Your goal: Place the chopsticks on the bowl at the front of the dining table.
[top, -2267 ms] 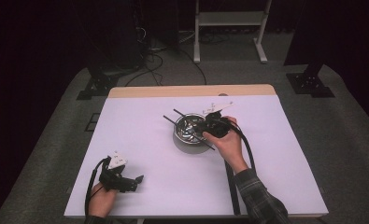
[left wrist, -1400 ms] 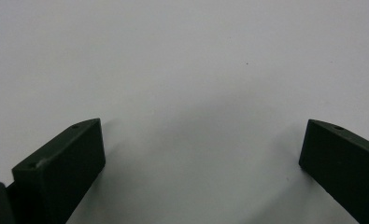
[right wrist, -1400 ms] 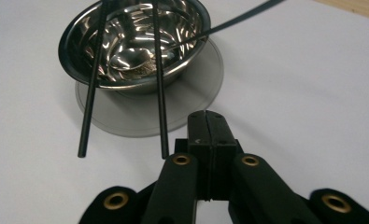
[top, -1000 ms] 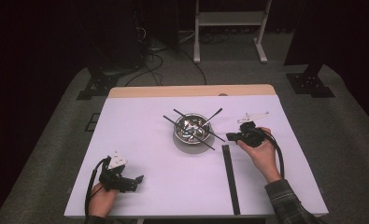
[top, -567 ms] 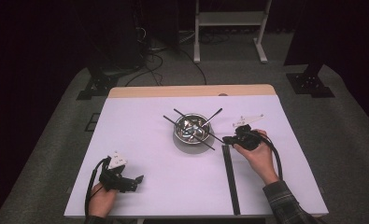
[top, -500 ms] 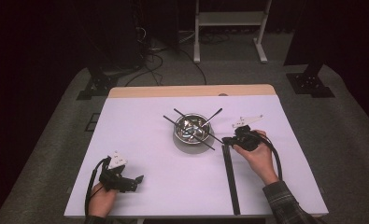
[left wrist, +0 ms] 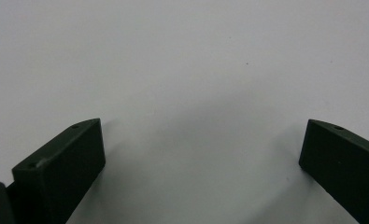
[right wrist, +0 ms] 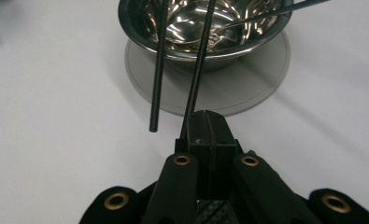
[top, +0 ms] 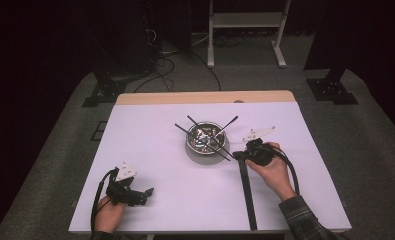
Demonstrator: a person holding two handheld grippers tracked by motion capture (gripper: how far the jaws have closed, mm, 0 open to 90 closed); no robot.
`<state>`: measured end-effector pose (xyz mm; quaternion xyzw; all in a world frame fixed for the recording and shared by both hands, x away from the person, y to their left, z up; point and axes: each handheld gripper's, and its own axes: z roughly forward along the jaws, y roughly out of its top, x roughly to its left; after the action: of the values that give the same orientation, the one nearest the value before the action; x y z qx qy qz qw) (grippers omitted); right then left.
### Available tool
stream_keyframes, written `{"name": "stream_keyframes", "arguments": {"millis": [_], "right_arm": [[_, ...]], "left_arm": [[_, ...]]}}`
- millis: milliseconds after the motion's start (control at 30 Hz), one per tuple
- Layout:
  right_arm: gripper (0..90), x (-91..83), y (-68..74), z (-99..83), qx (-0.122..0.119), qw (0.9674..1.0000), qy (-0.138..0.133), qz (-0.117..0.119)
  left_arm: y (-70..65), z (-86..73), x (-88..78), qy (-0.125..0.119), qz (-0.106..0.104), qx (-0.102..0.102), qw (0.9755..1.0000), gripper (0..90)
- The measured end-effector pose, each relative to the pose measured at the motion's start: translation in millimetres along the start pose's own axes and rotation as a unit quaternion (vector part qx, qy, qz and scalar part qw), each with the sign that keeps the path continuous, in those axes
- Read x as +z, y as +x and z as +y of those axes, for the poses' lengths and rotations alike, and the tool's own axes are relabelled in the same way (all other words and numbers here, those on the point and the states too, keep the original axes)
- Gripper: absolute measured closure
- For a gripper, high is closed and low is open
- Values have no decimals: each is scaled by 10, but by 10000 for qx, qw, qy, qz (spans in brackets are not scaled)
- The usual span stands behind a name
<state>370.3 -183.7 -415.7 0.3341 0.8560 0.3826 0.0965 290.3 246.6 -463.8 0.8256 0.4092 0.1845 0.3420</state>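
Note:
A shiny metal bowl (top: 205, 137) (right wrist: 205, 28) stands on a grey round mat (right wrist: 247, 88) at the middle of the white table (top: 160, 150). Several thin black sticks (top: 220, 147) lean in it, ends poking over the rim. My right gripper (top: 240, 156) (right wrist: 205, 116) lies just right of the bowl, jaws pressed together. The nearest stick (right wrist: 198, 70) ends against the left side of its tip, not between the jaws. A second stick (right wrist: 158, 70) ends a little to the left. My left gripper (top: 146, 194) (left wrist: 203, 149) rests at the front left, jaws wide apart over bare table.
A long black strip (top: 247, 195) lies on the table from under the right gripper toward the front edge. A wooden border (top: 205, 97) runs along the far edge. Cables and stand feet (top: 330, 90) sit on the dark floor beyond.
The right hand has slid left from beside the bowl up to the ends of the sticks, jaws staying shut. The left hand has not moved.

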Motion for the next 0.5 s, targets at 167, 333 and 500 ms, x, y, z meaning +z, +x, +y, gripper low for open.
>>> {"name": "stream_keyframes", "arguments": {"millis": [167,333,500], "right_arm": [[895,23,68,14,-98,9999,41,50],[895,51,126,28,-193,9997,77,130],[895,66,177,39,-247,9995,103,169]], "left_arm": [[0,0,0,1,-1,-1,10000,0],[0,0,0,2,-1,-3,10000,0],[-1,0,1,-5,-3,-11,10000,0]]}}
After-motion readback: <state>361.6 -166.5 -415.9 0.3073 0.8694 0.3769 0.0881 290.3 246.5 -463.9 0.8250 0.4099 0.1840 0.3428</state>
